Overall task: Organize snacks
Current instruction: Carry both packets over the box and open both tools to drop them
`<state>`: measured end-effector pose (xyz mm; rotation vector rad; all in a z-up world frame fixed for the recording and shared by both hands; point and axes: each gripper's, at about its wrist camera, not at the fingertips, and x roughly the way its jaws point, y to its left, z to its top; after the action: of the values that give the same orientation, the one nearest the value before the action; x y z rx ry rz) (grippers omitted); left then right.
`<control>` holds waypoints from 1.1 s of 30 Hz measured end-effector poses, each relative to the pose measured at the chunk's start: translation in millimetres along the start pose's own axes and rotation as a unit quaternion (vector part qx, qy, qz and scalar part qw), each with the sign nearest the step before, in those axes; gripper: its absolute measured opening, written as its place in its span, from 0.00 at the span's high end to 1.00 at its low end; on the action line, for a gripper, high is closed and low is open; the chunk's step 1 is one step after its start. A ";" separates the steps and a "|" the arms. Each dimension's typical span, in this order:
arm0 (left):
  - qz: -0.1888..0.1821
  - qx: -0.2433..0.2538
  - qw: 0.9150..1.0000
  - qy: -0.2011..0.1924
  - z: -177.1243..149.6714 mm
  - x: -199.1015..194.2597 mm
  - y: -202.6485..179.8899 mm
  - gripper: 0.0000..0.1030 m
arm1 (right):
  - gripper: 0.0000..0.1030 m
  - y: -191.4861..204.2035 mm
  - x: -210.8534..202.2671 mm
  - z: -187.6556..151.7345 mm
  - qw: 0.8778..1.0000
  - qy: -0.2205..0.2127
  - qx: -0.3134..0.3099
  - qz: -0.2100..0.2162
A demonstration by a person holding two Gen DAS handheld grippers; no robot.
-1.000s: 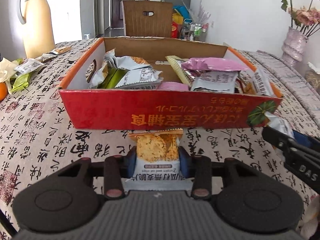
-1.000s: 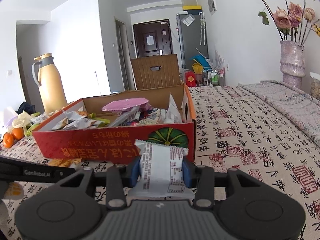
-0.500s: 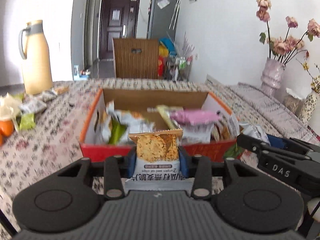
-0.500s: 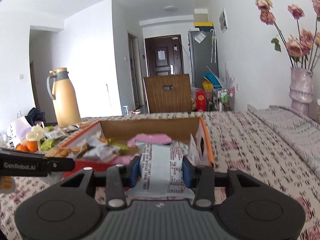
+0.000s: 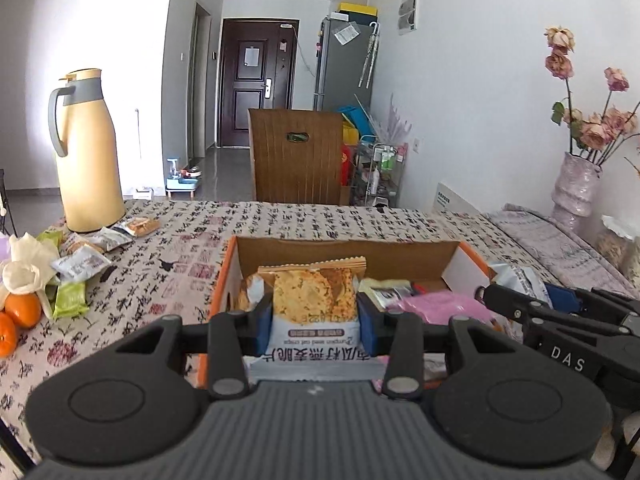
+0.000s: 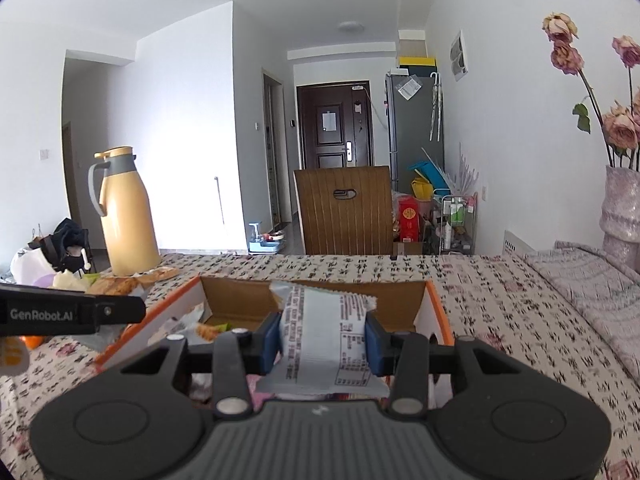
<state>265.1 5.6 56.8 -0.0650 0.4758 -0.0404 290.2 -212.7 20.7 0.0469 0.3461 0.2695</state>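
Snacks are the matter: 2 packets are held above the cardboard box (image 5: pixel 344 254), which sits on the patterned tablecloth (image 5: pixel 168 248) and already contains several packets.

On the left side of the table, loose packets (image 5: pixel 80 264) lie near the yellow thermos (image 5: pixel 88 152) and 2 oranges (image 5: pixel 20 312); these are not yet sorted.

The left gripper (image 5: pixel 316 320) is clamped on a crisps packet (image 5: pixel 314 308), upright, over the left part of the box. Its print reads "Pumpkin seed oat crisps", with Chinese characters below that I read only partly. If it is let go too early, the packet may land on the near wall and fall outside.

The pink packet (image 5: pixel 436 306) lies high on the pile, so a new packet could slide off it.

The right gripper (image 6: pixel 322 338) is closed on a white packet (image 6: pixel 324 344), over the right part of the box (image 6: pixel 312 292). Its small print is too blurred to read. The body of the left tool carries "GenRobot.AI", the right one "DAS".

The 2 tools are close together, so they may knock each other while lowering.
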 end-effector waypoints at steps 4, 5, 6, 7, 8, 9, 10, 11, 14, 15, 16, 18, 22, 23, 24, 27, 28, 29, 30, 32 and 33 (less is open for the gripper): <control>0.013 0.001 1.000 0.000 8.8 16.1 2.7 0.59 | 0.60 -2.7 17.2 8.5 1.000 0.006 0.003 -0.001; 0.015 0.000 1.000 -0.001 10.3 19.1 3.1 0.59 | 0.60 -3.0 21.2 10.3 1.000 0.008 0.001 -0.003; 0.017 -0.003 1.000 -0.002 11.9 22.8 3.7 0.59 | 0.60 -3.1 25.5 12.0 1.000 0.010 -0.001 -0.005; 0.019 -0.004 1.000 -0.002 13.3 26.7 4.3 0.59 | 0.60 -3.5 29.2 13.4 1.000 0.012 -0.002 -0.006; 0.020 -0.006 1.000 -0.001 14.1 30.5 4.7 0.59 | 0.60 -3.6 33.2 14.7 1.000 0.014 -0.003 -0.007; 0.022 -0.007 1.000 0.001 15.0 34.8 4.8 0.59 | 0.60 -3.9 37.3 15.9 1.000 0.016 -0.003 -0.008; 0.024 -0.007 1.000 0.004 15.6 39.0 4.4 0.59 | 0.60 -4.1 40.9 16.9 1.000 0.018 -0.003 -0.010; 0.027 -0.007 1.000 0.006 16.2 43.5 3.9 0.59 | 0.60 -4.0 44.5 17.7 1.000 0.020 -0.004 -0.012; 0.032 -0.005 0.999 0.019 15.0 57.8 3.3 0.59 | 0.60 -3.9 53.4 17.4 0.999 0.029 -0.004 -0.016; 0.031 -0.005 0.999 0.023 13.3 61.2 2.6 0.59 | 0.59 -3.7 56.5 16.3 0.999 0.035 -0.005 -0.018; 0.030 -0.005 0.999 0.028 11.3 63.8 2.4 0.58 | 0.58 -3.7 58.5 15.2 0.999 0.040 -0.006 -0.018; 0.034 -0.006 0.999 0.033 7.0 65.5 3.5 0.44 | 0.54 -3.1 60.7 12.5 0.999 0.048 -0.007 -0.019; 0.045 -0.020 0.999 0.022 1.3 62.6 12.1 0.12 | 0.16 -7.7 60.9 7.5 0.998 0.049 0.001 -0.026; 0.044 -0.023 0.999 0.020 0.6 61.1 14.4 0.02 | 0.13 -8.8 59.8 6.2 0.998 0.049 0.002 -0.026; 0.043 -0.026 0.999 0.017 0.5 59.4 16.5 0.00 | 0.06 -9.9 58.8 5.0 0.998 0.051 0.003 -0.026; 0.032 -0.031 0.999 0.015 -0.7 53.7 20.6 0.00 | 0.00 -13.9 57.3 3.1 0.998 0.054 0.009 -0.029; 0.029 -0.033 0.999 0.015 -1.6 51.8 22.0 0.00 | 0.00 -14.5 56.4 2.6 0.998 0.056 0.012 -0.030; 0.029 -0.033 0.999 0.015 -2.0 50.1 22.3 0.00 | 0.00 -15.7 55.8 2.1 0.998 0.057 0.014 -0.031; 0.029 -0.033 0.999 0.014 -2.5 47.9 22.5 0.00 | 0.00 -17.0 54.6 1.8 0.998 0.059 0.016 -0.032; 0.029 -0.031 0.999 0.010 -3.9 41.6 21.4 0.00 | 0.00 -18.0 50.9 1.6 0.997 0.060 0.021 -0.034; 0.029 -0.030 0.999 0.008 -4.8 37.3 21.0 0.00 | 0.00 -18.1 47.9 0.9 0.997 0.060 0.024 -0.034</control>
<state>296.5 24.3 34.0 -0.1094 0.4949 0.0294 338.5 -217.2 4.1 0.0656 0.4720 0.1978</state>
